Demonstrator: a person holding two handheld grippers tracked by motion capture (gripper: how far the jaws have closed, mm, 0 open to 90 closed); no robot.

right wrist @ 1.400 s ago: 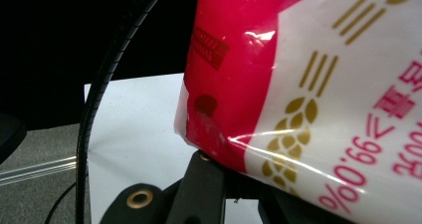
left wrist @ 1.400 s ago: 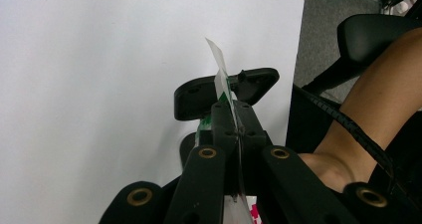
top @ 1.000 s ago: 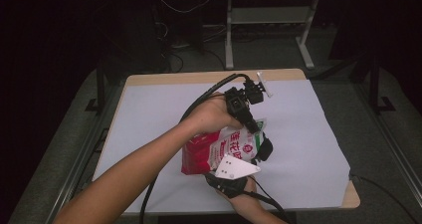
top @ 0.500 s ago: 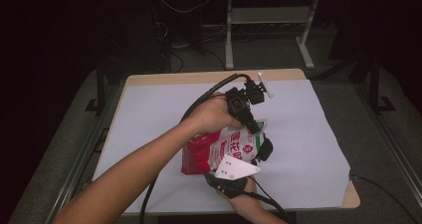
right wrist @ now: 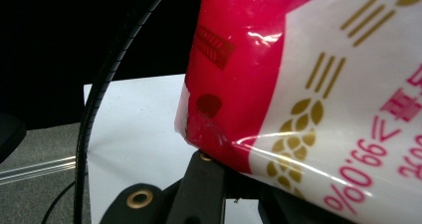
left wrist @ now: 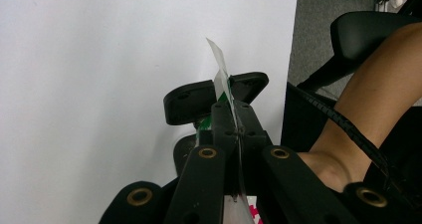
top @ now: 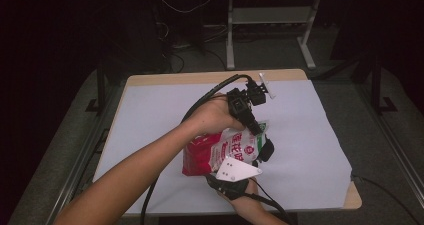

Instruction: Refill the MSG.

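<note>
White paper covers the tabletop (top: 150, 115); both claws, left (top: 257, 130) and right (top: 231, 177), are clamped on the red-and-white bag (top: 220, 150), lifted but probably not yet opened.

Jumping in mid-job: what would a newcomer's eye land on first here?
The red and white bag, held up off the white table cover near the table's middle. The left tool is shut on the bag's thin top edge, and the right tool grips it from the near side, under its grey plate.
</note>
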